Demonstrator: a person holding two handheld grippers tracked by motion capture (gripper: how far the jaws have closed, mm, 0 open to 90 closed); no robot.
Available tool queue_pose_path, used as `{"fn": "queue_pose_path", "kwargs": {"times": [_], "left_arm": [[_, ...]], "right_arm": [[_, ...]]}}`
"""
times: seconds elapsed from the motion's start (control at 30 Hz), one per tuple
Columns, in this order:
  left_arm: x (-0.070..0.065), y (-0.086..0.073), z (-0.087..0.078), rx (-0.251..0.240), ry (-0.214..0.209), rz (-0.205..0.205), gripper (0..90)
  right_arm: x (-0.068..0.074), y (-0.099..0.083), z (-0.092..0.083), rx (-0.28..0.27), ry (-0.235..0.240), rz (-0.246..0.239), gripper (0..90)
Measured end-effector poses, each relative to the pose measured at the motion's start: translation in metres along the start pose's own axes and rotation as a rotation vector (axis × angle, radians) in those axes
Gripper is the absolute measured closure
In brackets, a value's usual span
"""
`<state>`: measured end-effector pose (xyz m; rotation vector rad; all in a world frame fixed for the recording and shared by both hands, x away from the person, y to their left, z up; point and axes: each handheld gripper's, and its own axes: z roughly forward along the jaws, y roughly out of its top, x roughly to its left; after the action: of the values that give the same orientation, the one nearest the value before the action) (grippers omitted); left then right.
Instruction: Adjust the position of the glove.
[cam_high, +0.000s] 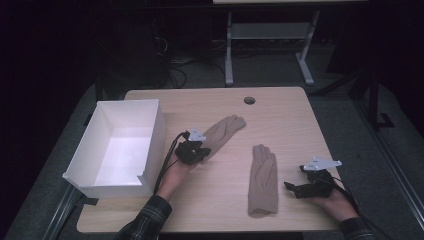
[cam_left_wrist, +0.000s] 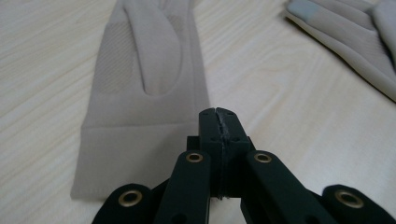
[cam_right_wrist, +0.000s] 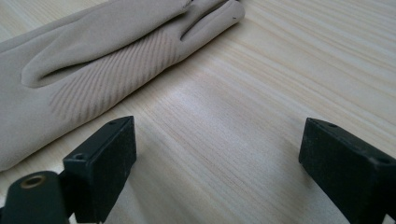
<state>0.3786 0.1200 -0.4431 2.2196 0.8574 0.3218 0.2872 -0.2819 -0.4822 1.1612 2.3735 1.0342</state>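
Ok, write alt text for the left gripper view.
The left gripper has its black jaws shut at the cuff edge of a beige glove lying flat on a pale wooden table; whether they pinch the cloth is unclear. A second glove lies top right.

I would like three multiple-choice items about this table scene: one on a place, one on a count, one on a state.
1. Where on the table does the white box stand? A left edge; B right edge; C middle.
2. How many beige gloves lie there? A one; B two; C three.
3. How do the right gripper's jaws stand? A open; B shut on a glove; C shut on the box.
Key: 1 A, it stands at the left edge; 2 B, two lie apart on the wood; 3 A, bare wood shows between them.
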Motion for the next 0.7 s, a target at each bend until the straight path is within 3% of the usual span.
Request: {"fn": "queue_pose_path", "kwargs": {"times": [0.03,0.17,0.27,0.6,0.7], "left_arm": [[0.003,0.002,0.005,0.010,0.014,0.015,89.7],[0.007,0.004,0.016,0.008,0.020,0.002,89.7],[0.008,0.000,0.026,0.058,0.014,0.006,89.7],[-0.002,-0.001,0.023,0.081,-0.021,0.029,89.7],[-0.008,-0.004,0.022,0.076,-0.050,0.018,89.8]], "right_arm": [[0.000,0.000,0.000,0.002,0.001,-0.002,10.4],[0.000,0.000,0.000,0.002,0.001,-0.002,10.4],[0.000,0.000,0.000,0.002,0.001,-0.002,10.4],[-0.001,0.000,0.000,-0.002,0.002,-0.011,10.4],[-0.001,0.000,0.000,0.001,0.003,-0.007,10.4]]}}
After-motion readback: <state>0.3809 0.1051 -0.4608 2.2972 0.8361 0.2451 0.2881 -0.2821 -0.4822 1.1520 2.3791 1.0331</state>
